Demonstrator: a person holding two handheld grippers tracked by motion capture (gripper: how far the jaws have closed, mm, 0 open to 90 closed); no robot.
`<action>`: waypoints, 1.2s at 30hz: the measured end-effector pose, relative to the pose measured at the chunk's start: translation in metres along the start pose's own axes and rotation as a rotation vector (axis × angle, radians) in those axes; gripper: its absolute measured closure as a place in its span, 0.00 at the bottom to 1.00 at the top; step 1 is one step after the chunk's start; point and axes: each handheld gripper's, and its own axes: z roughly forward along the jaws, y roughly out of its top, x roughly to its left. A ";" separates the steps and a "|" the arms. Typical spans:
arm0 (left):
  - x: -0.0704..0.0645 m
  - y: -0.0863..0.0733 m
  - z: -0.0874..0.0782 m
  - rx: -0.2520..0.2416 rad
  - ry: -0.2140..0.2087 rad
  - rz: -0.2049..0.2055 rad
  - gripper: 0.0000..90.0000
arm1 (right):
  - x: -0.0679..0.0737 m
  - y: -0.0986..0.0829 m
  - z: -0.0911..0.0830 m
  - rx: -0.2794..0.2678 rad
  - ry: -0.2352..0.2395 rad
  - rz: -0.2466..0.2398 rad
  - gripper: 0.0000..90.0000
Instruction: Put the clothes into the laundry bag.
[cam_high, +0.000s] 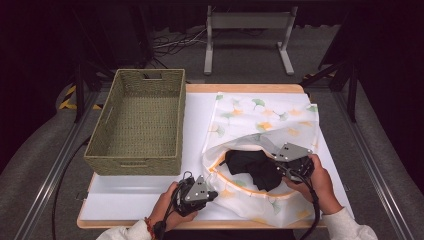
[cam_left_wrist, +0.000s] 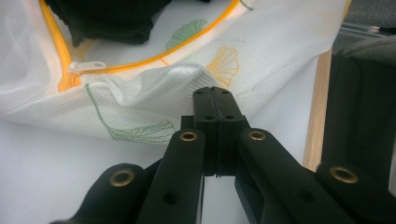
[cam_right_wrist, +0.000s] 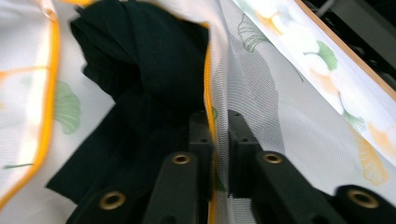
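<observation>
A white mesh laundry bag with a ginkgo-leaf print lies on the right half of the table, its orange-zippered mouth held open. A black garment sits inside the mouth. My left gripper is at the bag's front-left edge; in the left gripper view it is shut on a raised fold of the bag, beside the white zipper pull. My right gripper holds up the mouth's upper lip. In the right gripper view it is shut on the orange edge and mesh, next to the garment.
An empty woven basket stands on the left half of the white tabletop. The table's wooden edge runs close to my left gripper. A metal stand is on the floor beyond the table.
</observation>
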 end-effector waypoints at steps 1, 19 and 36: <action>0.000 -0.002 -0.001 0.002 -0.001 -0.004 1.00 | -0.002 0.002 -0.004 -0.030 0.016 0.017 0.96; 0.001 0.035 -0.009 -0.120 0.024 0.030 0.87 | -0.003 0.022 -0.033 -0.222 0.061 0.049 0.98; 0.019 0.087 0.074 -0.076 0.062 0.071 0.93 | 0.006 0.018 -0.025 -0.159 0.123 0.021 0.98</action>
